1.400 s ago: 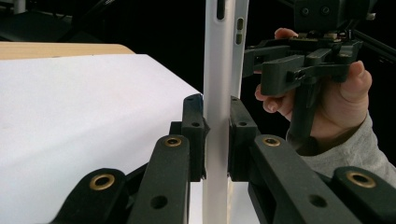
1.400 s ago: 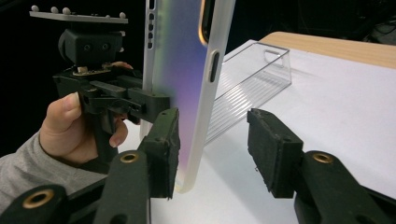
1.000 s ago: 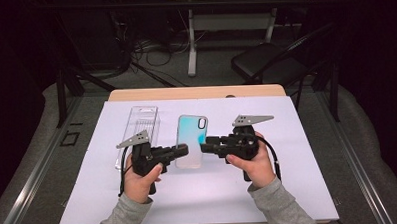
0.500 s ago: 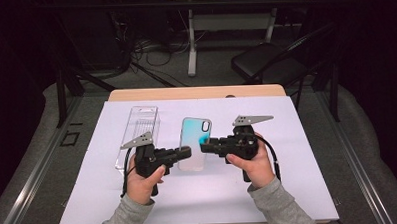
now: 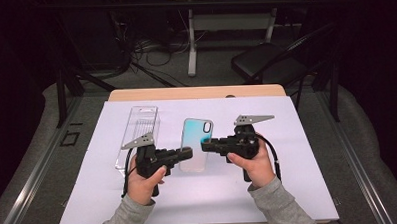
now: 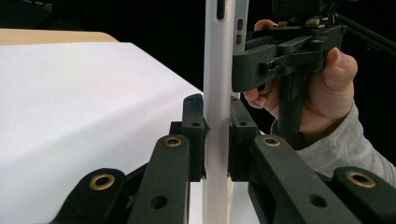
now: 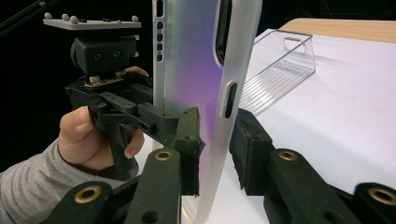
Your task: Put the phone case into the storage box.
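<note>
An iridescent teal and purple phone case point(image 5: 195, 137) is held on edge just above the white sheet point(image 5: 299, 188). My left gripper point(image 5: 188, 152) is shut on its lower left edge, and both pads press the thin white rim point(image 6: 217, 93). My right gripper point(image 5: 205, 144) faces it from the other side. Its jaws have just been closing with the case point(image 7: 196, 70) between them. One pad lies against the case's face, while a thin gap remains at the other pad point(image 7: 240, 149). The left gripper point(image 7: 154, 116) shows behind the case.
A clear plastic box point(image 5: 139, 131) lies on the sheet left of the case, also seen as the clear box point(image 7: 280, 74) beyond my right jaws. A wooden table edge point(image 5: 196, 93) runs at the back. A dark chair point(image 5: 267, 64) and desk legs stand behind.
The phone case has gone from lying nearly flat to tipped up on edge between the two grippers. Both hands stay where they were.
</note>
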`<state>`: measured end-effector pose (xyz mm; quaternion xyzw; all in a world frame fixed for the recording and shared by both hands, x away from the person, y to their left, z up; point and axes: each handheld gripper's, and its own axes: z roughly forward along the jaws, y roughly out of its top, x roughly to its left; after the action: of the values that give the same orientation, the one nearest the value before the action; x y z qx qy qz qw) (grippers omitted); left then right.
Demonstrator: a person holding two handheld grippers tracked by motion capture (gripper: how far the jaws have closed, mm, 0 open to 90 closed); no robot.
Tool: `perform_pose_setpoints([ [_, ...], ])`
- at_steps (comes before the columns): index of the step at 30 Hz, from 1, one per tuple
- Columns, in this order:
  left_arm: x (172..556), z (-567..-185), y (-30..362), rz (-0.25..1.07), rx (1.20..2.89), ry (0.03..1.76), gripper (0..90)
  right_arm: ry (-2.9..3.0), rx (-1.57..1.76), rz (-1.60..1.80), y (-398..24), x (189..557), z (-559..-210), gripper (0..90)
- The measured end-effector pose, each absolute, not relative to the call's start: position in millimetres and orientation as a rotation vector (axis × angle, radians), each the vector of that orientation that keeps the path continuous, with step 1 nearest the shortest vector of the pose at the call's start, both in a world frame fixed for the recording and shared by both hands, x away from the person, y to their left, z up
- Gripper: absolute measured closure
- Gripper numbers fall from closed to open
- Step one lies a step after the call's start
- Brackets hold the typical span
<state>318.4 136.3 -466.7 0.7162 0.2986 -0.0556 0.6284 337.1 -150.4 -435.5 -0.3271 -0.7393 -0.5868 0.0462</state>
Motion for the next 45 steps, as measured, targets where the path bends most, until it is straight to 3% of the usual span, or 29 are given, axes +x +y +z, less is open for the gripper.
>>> perform_pose_setpoints([
  [45,317.9,-467.2,138.2,-0.139,1.634,0.676,81.9,-2.186,-0.942,-1.776,-154.3,342.0,-439.3,81.6],
])
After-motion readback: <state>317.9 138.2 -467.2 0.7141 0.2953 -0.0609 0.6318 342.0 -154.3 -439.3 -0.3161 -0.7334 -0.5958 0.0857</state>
